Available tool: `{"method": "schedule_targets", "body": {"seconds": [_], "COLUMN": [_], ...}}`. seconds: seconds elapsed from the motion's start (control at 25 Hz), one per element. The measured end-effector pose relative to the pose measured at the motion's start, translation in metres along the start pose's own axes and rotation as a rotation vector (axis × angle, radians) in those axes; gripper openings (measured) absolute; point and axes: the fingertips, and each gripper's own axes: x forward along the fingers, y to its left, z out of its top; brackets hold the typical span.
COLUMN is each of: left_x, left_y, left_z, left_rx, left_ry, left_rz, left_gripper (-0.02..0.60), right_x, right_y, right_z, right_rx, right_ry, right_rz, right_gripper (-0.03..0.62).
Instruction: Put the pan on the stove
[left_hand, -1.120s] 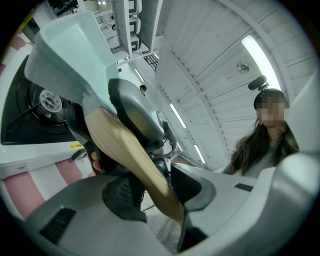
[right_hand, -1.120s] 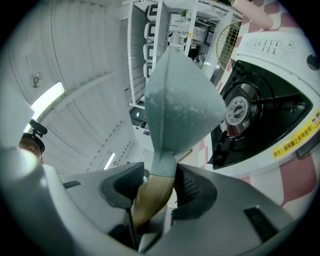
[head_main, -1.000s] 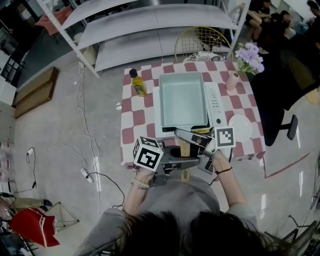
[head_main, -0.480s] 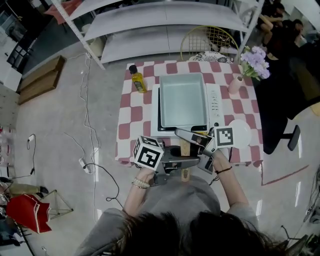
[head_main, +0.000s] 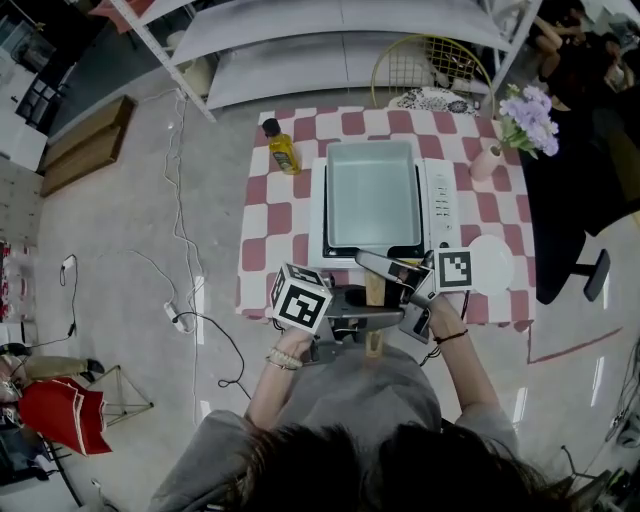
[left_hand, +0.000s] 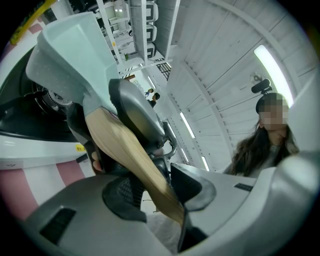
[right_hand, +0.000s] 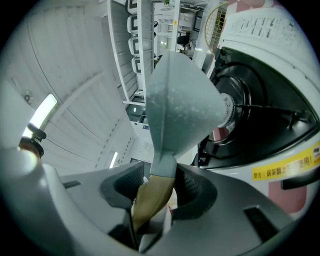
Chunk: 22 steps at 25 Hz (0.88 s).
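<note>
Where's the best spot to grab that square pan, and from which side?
Its wooden handle, from the table's near edge: it juts out past that edge and is slim, while the pan body is wide and steep-walled.

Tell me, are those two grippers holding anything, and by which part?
Yes: the pan, by its wooden handle. The left gripper and the right gripper are both shut on that handle, the right one nearer the pan's body.
</note>
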Motion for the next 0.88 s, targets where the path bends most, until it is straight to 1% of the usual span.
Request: {"method": "schedule_targets", "body": {"seconds": [0.4,0.88], "left_x": [-0.001,-0.001], "left_y": [0.014,0.025], "left_z": [0.001,0.005], "left_rx": [-0.052,-0.094], "left_ry": [0.025,0.026], "left_rz": [-0.020,-0.023], "left_gripper": [0.153,0.153], "right_x": [-0.002,0.000], "right_y": [-0.020,-0.031], "right_z": [0.006,0.011], "right_rx": [0.045,0.080], "right_ry": [-0.030,-0.033], "right_rz": [-0.027,-0.029], "right_gripper": [0.190,0.190]}}
